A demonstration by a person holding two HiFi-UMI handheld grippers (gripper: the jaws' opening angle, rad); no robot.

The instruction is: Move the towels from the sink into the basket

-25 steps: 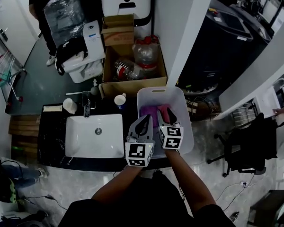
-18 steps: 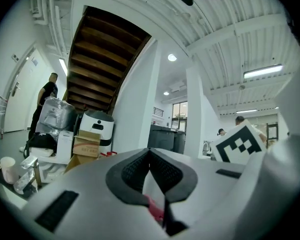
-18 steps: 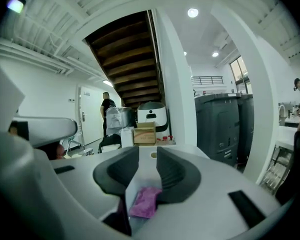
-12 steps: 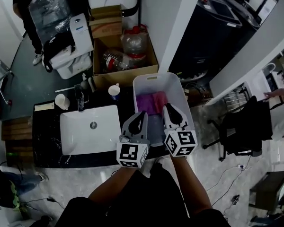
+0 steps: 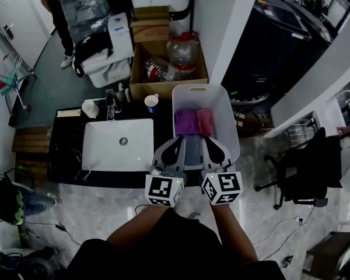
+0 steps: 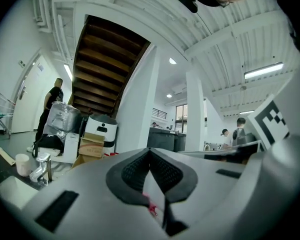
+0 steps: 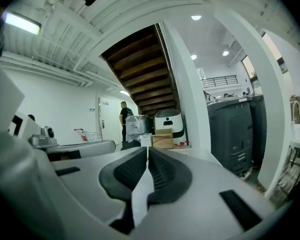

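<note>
Towels (image 5: 193,122) are seen lying in basket (image 5: 234,130), just beyond both fingertips | sink (image 5: 105,156) left of fingers is found bare, so job is judged done | left gripper (image 5: 178,141) fingers together, empty | right gripper (image 5: 207,142) fingers just closed on nothing, no load left.

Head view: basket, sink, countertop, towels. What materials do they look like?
Basket: probably white plastic; smooth, matte, thin moulded walls.
Sink: glossy white, likely ceramic; rounded basin.
Countertop: dark polished stone or a look-alike; pale mottling, slight sheen.
Towels: soft cloth, one purple, one pink; matte, lying flat and folded.
</note>
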